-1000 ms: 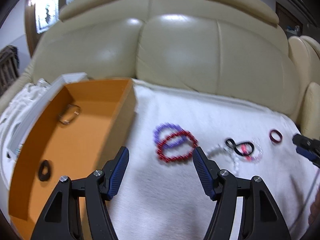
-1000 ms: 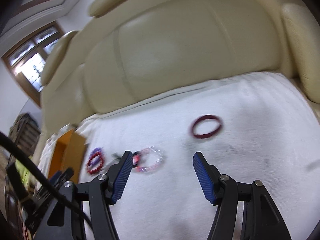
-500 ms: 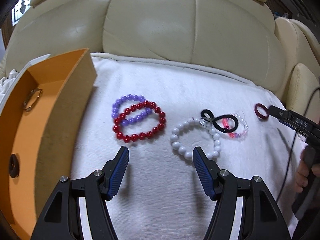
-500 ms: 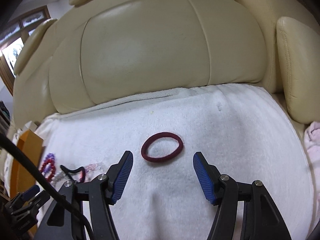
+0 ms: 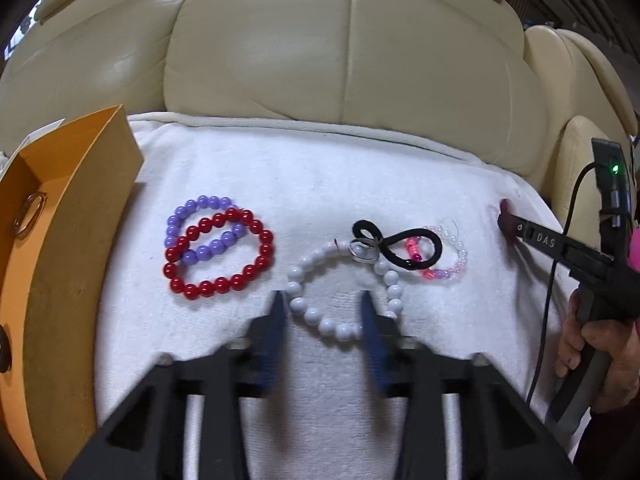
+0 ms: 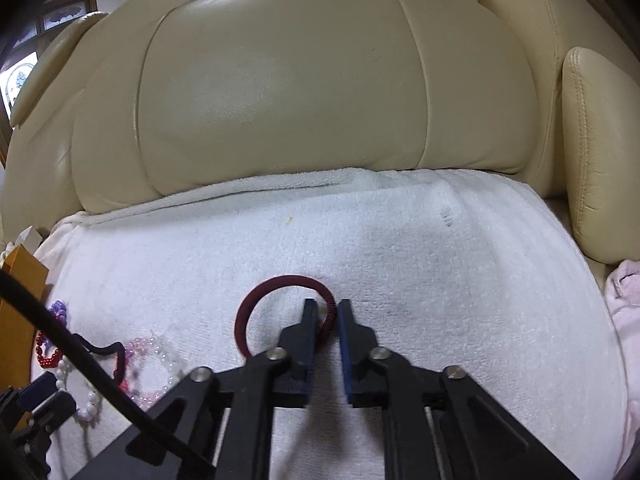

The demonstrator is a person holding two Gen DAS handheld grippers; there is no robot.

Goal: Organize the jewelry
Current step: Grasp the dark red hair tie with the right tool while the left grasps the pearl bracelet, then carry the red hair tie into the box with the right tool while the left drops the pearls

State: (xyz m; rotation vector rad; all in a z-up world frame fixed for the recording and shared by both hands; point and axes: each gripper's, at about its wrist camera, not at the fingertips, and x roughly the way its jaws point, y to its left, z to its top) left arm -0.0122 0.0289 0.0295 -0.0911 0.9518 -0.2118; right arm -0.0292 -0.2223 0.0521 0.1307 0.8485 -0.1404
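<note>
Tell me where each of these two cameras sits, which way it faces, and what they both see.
Left wrist: on the left gripper, looking down at the white bead bracelet its fingers have been closing around; the person's right hand shows.
Right wrist: on the right gripper, aimed down at the maroon hair tie, pinched between its just-closed fingers.
Shared: white towel, cream sofa, orange box, bead bracelets.

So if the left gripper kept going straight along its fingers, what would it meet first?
Most likely the white bead bracelet: its near arc lies between the left gripper fingertips, on the white towel.
</note>
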